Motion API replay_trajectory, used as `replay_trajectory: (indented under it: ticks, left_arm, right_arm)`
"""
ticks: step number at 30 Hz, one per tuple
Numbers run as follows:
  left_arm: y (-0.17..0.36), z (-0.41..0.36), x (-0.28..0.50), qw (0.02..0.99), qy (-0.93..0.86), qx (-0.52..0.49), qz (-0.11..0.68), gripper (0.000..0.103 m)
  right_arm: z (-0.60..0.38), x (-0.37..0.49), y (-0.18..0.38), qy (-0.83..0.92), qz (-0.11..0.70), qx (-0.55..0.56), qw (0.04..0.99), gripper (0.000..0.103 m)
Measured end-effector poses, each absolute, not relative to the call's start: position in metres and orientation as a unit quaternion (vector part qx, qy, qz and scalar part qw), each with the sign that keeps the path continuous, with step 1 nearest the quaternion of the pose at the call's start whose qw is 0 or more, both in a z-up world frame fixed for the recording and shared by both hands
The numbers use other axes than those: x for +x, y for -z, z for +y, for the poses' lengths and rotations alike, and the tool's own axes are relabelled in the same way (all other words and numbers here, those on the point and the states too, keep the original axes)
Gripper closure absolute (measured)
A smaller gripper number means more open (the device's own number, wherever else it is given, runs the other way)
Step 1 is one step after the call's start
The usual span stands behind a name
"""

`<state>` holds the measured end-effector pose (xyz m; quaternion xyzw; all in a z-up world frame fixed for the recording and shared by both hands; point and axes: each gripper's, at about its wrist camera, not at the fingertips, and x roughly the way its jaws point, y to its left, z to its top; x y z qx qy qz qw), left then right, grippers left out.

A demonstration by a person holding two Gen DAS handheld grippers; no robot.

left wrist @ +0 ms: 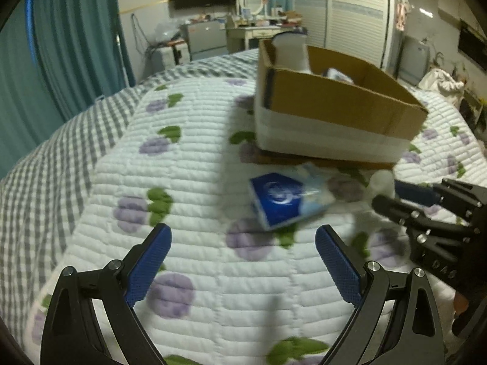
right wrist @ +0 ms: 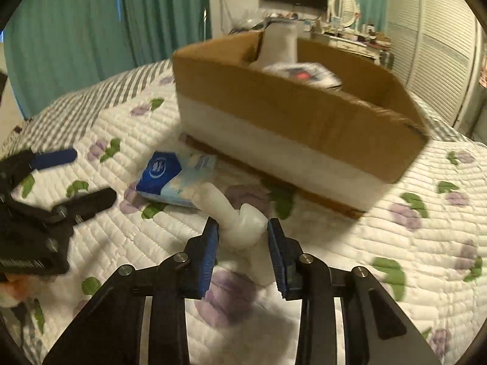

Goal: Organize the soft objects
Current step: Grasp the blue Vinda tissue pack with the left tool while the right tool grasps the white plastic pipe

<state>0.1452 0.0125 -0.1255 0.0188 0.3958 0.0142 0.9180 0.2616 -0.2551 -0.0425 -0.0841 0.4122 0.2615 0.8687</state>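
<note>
Right gripper (right wrist: 243, 231) straddles blurred white sock (right wrist: 240, 228); contact unclear

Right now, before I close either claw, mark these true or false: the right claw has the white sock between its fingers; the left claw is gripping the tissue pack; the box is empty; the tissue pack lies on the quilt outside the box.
1. The white sock sits between the fingers of the right claw. True, though the jaws look open around it, not clamped.
2. The left claw is gripping the blue tissue pack. False: its jaws are open and short of the pack.
3. The cardboard box is empty. False: a white sock and a packet show inside.
4. The tissue pack lies on the quilt outside the box. True.
</note>
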Motion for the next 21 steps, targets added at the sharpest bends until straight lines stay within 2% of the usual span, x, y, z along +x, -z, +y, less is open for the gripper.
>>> replay_trajectory:
  ticks: [8,17,18,19,21]
  left_arm:
    - [0.136,-0.022,0.177,0.907,0.005,-0.003,0.420,0.006]
    - [0.167,-0.033,0.216,0.898,-0.018,0.009,0.440,0.008]
    - [0.169,-0.033,0.217,0.897,-0.019,0.010,0.442,0.009]
    - [0.170,-0.033,0.219,0.896,-0.018,0.007,0.444,0.015]
    - [0.171,-0.032,0.218,0.896,-0.015,0.001,0.443,0.019]
  right_arm:
    - [-0.287,0.269,0.015,-0.208,0.390,-0.083,0.894,0.071]
    - [-0.295,0.288,0.036,-0.185,0.417,-0.083,0.886,0.071]
    - [-0.295,0.289,0.038,-0.188,0.421,-0.078,0.884,0.071]
    - [-0.295,0.290,0.040,-0.190,0.422,-0.075,0.883,0.071]
    - [-0.294,0.289,0.041,-0.192,0.425,-0.075,0.882,0.071]
